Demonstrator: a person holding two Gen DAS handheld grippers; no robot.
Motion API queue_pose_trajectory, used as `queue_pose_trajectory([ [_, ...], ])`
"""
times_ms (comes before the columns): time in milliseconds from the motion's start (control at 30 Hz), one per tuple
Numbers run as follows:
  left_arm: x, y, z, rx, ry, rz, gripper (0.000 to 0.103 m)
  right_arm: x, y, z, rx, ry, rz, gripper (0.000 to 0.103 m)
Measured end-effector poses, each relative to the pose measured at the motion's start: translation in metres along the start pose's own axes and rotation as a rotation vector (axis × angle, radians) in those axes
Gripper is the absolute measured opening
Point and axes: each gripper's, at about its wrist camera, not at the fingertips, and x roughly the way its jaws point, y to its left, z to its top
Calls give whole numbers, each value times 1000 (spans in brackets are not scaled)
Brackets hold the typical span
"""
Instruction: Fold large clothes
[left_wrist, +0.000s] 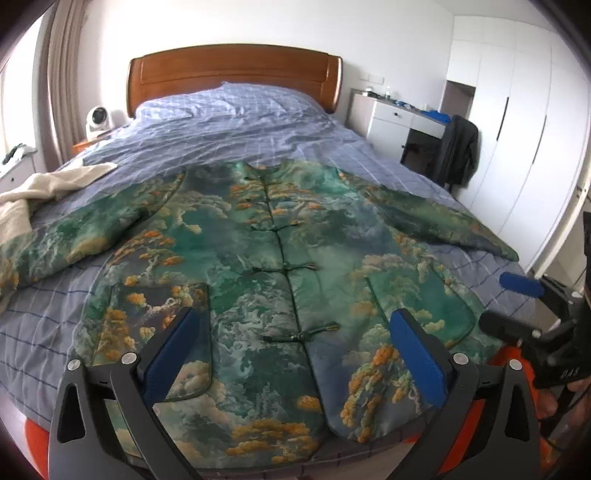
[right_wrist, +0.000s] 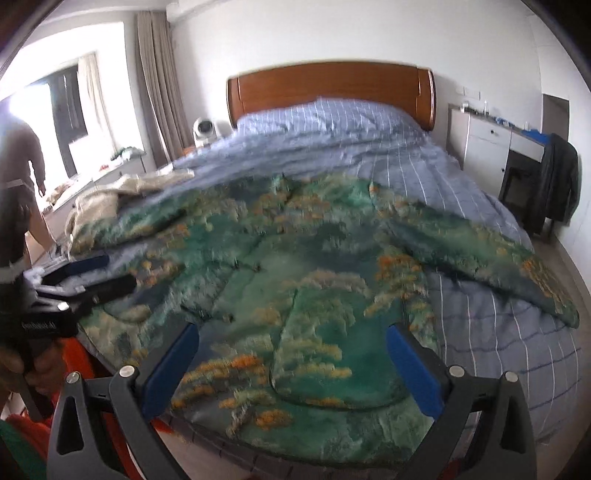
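Observation:
A large green jacket (left_wrist: 258, 251) with orange and white tree print lies flat, front up, on the bed, sleeves spread to both sides; it also shows, blurred, in the right wrist view (right_wrist: 314, 280). My left gripper (left_wrist: 295, 328) is open and empty, hovering over the jacket's hem near the foot of the bed. My right gripper (right_wrist: 291, 343) is open and empty over the hem's right half. The right gripper also shows at the right edge of the left wrist view (left_wrist: 517, 295), and the left gripper at the left of the right wrist view (right_wrist: 85, 273).
The bed has a blue checked cover (left_wrist: 240, 122) and a wooden headboard (left_wrist: 232, 70). A cream towel (left_wrist: 37, 192) lies at the bed's left edge. A white desk (left_wrist: 399, 118), a chair with a dark jacket (left_wrist: 458, 151) and white wardrobes (left_wrist: 517, 129) stand on the right.

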Motion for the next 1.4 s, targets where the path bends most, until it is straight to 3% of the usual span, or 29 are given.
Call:
queue_pose_trajectory([
  [100,0,-5,-3,30,14,-57,102,2,4,-7,15,32,44,103],
  [333,-8,-2,-2,26,6,-69,102,6,22,-12,15,51,62,103],
  [467,-18,0,-3,48,-36,-2,102,4,25,-11,12,48,54,103],
  [633,-21,1,-7,93,-49,79,102,-3,31,-9,-84,26,-32,103],
  [1000,-28,-2,-12,157,-65,129,102,3,43,3,-121,7,-44,103],
  [1400,-27,-1,-9,135,-61,146,102,7,40,-7,-121,36,-61,103],
])
